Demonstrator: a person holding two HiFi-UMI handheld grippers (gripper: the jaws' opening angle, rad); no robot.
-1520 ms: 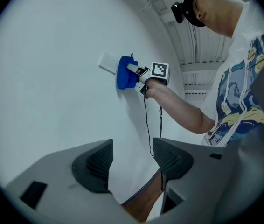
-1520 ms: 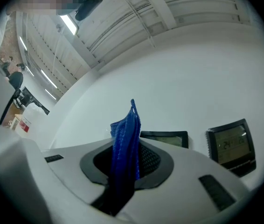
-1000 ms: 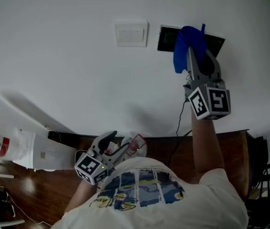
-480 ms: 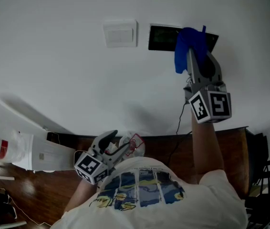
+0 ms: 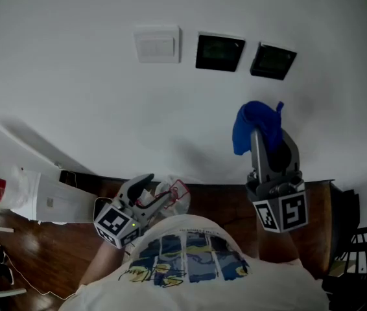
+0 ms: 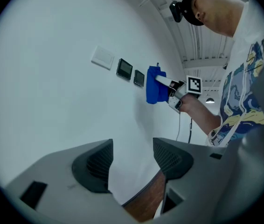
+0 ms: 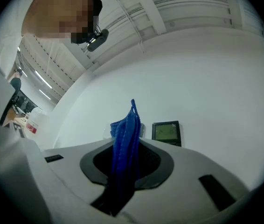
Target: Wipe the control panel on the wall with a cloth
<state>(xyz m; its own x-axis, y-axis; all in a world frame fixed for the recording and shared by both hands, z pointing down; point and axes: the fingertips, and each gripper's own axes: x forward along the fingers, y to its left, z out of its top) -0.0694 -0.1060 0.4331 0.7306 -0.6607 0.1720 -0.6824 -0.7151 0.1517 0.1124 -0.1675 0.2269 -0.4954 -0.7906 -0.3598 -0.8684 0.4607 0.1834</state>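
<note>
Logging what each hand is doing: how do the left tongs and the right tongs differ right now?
The left tongs are open and empty; the right tongs are shut on the blue cloth. The left tongs sit low by the person's shirt; the right tongs are held high before the wall, below the dark panels. Both carry a marker cube.

On the wall: two dark control panels [image 5: 219, 52], one white switch plate [image 5: 157, 45]. One blue cloth [image 5: 256, 127]. Two grippers: left gripper [image 5: 152, 194], right gripper [image 5: 266, 141]. One white container [image 5: 8, 190].
</note>
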